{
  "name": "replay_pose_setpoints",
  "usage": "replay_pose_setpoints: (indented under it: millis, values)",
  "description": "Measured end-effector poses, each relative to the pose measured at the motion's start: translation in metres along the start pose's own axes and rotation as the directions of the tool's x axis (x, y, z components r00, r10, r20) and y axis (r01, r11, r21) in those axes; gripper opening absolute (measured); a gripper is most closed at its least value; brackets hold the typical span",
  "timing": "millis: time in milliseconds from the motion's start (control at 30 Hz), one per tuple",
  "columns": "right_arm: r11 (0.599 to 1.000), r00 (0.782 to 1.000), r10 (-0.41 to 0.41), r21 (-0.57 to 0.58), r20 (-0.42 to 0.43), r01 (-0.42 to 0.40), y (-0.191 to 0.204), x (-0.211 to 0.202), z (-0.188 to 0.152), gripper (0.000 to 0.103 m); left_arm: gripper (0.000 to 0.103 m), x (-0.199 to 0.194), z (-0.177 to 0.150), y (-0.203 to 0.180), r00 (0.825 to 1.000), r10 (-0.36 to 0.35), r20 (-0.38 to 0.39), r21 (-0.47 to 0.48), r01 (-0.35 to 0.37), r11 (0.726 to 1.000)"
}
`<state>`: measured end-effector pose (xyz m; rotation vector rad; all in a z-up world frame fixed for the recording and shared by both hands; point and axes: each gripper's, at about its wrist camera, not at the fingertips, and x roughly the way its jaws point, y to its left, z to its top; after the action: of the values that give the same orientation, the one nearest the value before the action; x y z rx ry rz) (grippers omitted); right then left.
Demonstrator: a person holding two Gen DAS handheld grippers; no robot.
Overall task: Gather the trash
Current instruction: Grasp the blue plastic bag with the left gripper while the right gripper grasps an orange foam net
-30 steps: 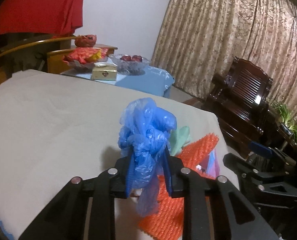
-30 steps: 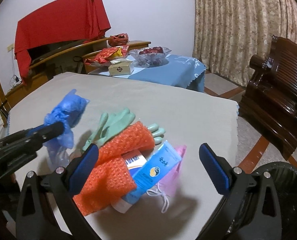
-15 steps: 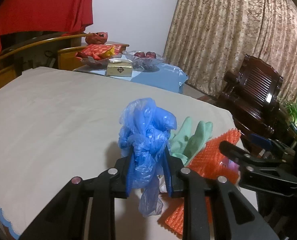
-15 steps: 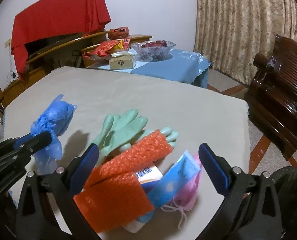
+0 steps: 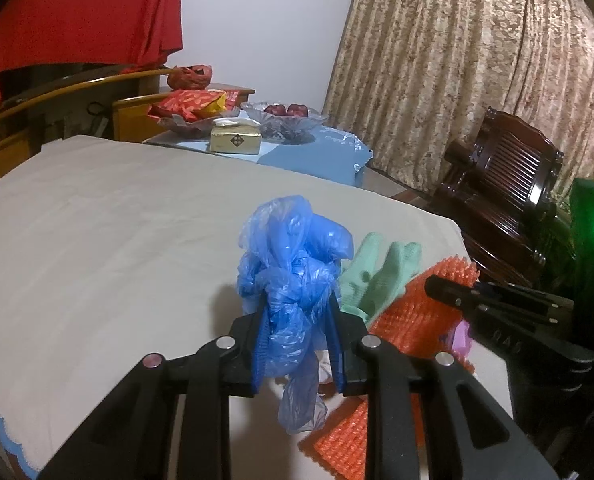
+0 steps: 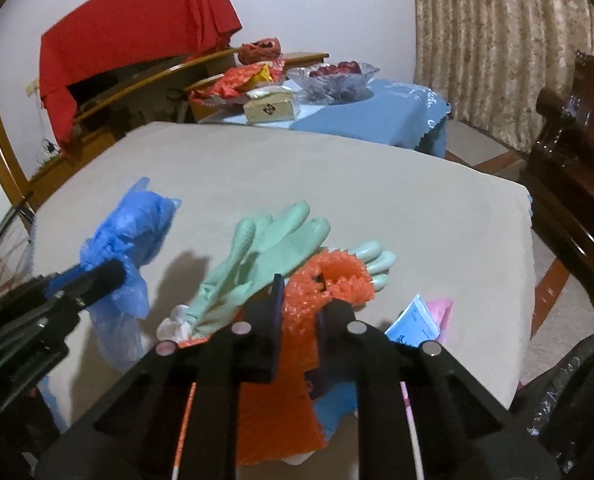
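The right tongs (image 6: 299,312) are clamping the near end of the orange bubble-wrap sheet (image 6: 329,276), its long axis running near-to-far on the beige counter (image 6: 377,208). Left, the left tongs (image 5: 297,340) are gripping the crumpled blue plastic bag (image 5: 293,256). The black-lined bin (image 6: 569,396) is sitting near right, nearer the right tongs.
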<state>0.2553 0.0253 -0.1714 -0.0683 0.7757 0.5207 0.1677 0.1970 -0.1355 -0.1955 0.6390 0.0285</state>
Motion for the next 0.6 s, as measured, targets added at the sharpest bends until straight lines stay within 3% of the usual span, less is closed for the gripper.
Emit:
replay_pose_setpoints:
  millis: [600]
  values:
    - [0.999,0.985,0.045,0.010,0.164,-0.047,-0.007,-0.089,0.013,0.013,0.025,-0.035,0.019,-0.029,0.998,-0.027,0.051,0.037,0.025,0.999]
